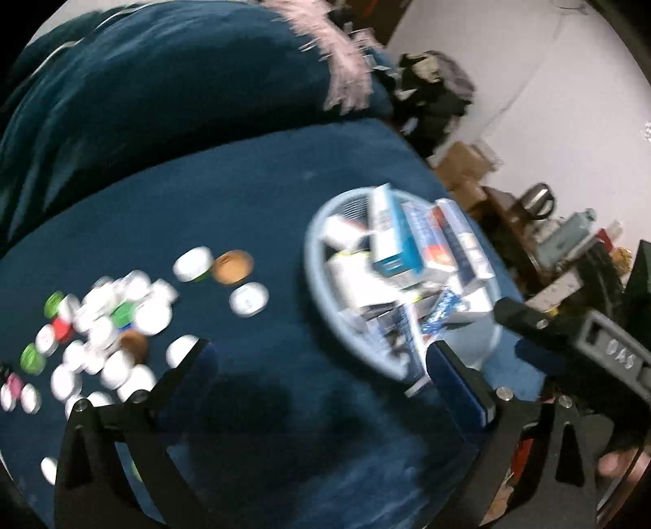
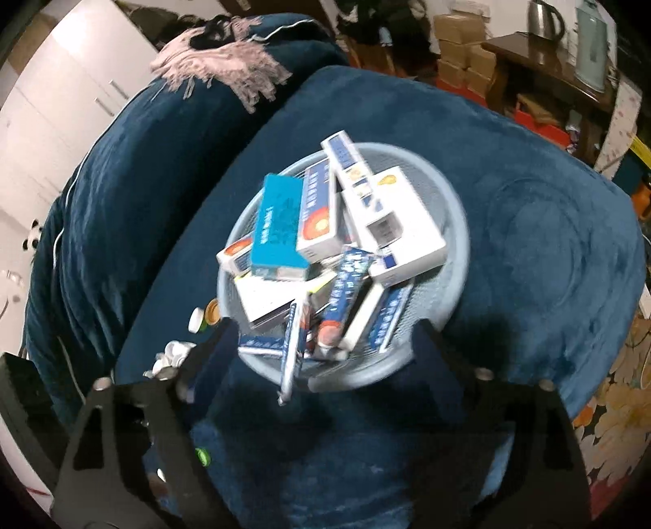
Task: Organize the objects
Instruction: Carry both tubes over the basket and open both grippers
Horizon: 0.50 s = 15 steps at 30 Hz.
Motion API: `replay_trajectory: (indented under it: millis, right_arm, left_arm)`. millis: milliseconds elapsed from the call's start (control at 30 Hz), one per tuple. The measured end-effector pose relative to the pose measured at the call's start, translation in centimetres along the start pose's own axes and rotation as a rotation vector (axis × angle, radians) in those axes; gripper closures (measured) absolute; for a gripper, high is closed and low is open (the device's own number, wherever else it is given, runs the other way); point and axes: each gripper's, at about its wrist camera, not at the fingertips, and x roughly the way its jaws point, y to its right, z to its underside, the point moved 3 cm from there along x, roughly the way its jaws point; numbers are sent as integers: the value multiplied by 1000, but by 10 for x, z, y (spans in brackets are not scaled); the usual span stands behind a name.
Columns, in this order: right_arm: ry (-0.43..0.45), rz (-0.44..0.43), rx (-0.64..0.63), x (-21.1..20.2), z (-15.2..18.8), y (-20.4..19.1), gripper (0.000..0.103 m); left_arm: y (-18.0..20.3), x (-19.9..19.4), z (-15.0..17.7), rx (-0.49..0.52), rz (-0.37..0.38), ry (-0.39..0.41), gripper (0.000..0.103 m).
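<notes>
A round light-blue basket (image 1: pixel 321 293) (image 2: pixel 455 203) sits on a dark blue velvet cushion, piled with several medicine boxes (image 1: pixel 392 240) (image 2: pixel 280 228). Left of it lies a scatter of small bottles and caps (image 1: pixel 110 321), white, green, red and brown; a few of these caps (image 2: pixel 195 319) show beside the basket in the right wrist view. My left gripper (image 1: pixel 319 358) is open, nothing between its fingers, over bare cushion between the caps and the basket. My right gripper (image 2: pixel 325 337) is open just above the basket's near rim, with box ends between its fingers but not pinched. It shows in the left wrist view (image 1: pixel 525 315).
A blue sofa back (image 1: pixel 162 89) with a pink fringed scarf (image 2: pixel 228 61) rises behind the cushion. Cardboard boxes (image 2: pixel 459 44), a kettle (image 2: pixel 545 20) on a wooden table and a white cabinet (image 2: pixel 65 81) stand around. A floral fabric (image 2: pixel 610 398) lies at right.
</notes>
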Motion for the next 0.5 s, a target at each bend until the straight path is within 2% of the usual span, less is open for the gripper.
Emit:
replay_trajectory:
  millis: [133, 367, 467, 500]
  right_arm:
    - [-61, -18, -23, 13, 9, -17, 12]
    - [-91, -38, -78, 24, 17, -48, 12]
    - [-178, -159, -14, 43, 21, -53, 12]
    - [-189, -165, 6, 48, 20, -53, 12]
  left_arm:
    - [-32, -3, 13, -29, -64, -42, 1]
    - [-83, -14, 26, -84, -131, -50, 1]
    - [-96, -17, 28, -101, -141, -52, 1]
    - [-100, -17, 28, -110, -138, -55, 1]
